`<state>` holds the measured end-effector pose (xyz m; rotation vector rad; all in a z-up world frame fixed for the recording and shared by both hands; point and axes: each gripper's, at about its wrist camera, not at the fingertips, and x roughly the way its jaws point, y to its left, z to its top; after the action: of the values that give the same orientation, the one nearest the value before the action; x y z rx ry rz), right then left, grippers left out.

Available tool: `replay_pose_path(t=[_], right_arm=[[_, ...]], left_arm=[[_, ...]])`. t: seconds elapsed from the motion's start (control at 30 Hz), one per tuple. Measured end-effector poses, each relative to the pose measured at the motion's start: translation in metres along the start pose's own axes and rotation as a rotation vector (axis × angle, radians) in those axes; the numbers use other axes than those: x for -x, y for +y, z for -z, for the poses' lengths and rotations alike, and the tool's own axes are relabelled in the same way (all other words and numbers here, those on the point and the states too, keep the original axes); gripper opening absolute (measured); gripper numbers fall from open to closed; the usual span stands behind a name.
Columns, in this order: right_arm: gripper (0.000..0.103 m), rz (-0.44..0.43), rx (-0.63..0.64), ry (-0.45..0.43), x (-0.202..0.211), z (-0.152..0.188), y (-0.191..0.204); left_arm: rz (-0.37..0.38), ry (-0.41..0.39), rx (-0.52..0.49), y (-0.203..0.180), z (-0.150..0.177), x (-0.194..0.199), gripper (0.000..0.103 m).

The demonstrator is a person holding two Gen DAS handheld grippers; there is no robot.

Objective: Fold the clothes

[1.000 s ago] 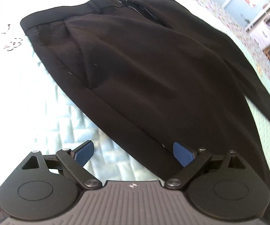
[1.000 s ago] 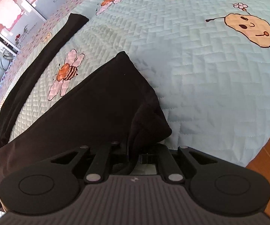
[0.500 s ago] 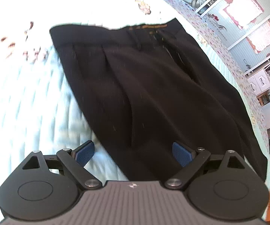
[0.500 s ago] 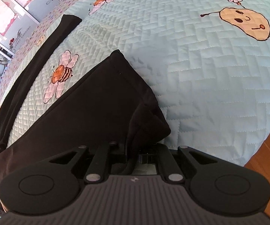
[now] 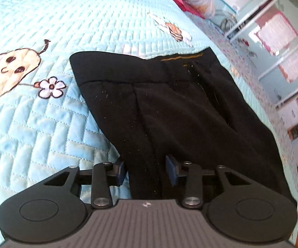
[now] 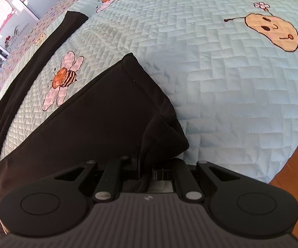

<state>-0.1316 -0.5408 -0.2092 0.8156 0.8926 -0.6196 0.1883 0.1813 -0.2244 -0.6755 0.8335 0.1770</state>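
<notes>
Since a second ago the left gripper [image 5: 146, 171] has swung round over the black trousers [image 5: 169, 111], so that the waistband [image 5: 149, 68] now lies straight ahead of it, and its two blue pads [image 5: 171, 170] have drawn much closer together than they were, one on each side of a lengthwise fold of the dark cloth; a gap shows beside each pad, so the jaws stand partly open and are not yet pinching the fabric. The trousers lie flat on the light blue quilted bedspread [image 5: 45, 124], waistband away from this camera, with a thin gold stripe showing along its inner edge. A cartoon face with a small flower [image 5: 51, 85] is stitched into the quilt to the left of the waistband. In the right wrist view little has changed: the right gripper [image 6: 146, 171] is clamped on the hem end of one trouser leg [image 6: 107, 107], the cloth bunched between its closed fingers near the edge of the bed. A bee motif [image 6: 65, 78] lies between this leg and the other leg [image 6: 35, 55], which stretches away along the far left. Wooden floor [image 6: 293, 161] shows at lower right
</notes>
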Motion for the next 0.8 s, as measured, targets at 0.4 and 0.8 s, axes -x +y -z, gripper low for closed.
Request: replay_pose_path(t=[0.4, 0.8], right_arm=[[0.010, 0.015, 0.009, -0.032, 0.006, 0.000, 0.002], [0.008, -0.030, 0.066, -0.098, 0.034, -0.015, 0.003]], left_arm=[[-0.188, -0.058, -0.194, -0.039, 0.014, 0.030, 0.017], [-0.184, -0.030, -0.203, -0.031, 0.015, 0.053, 0.006]])
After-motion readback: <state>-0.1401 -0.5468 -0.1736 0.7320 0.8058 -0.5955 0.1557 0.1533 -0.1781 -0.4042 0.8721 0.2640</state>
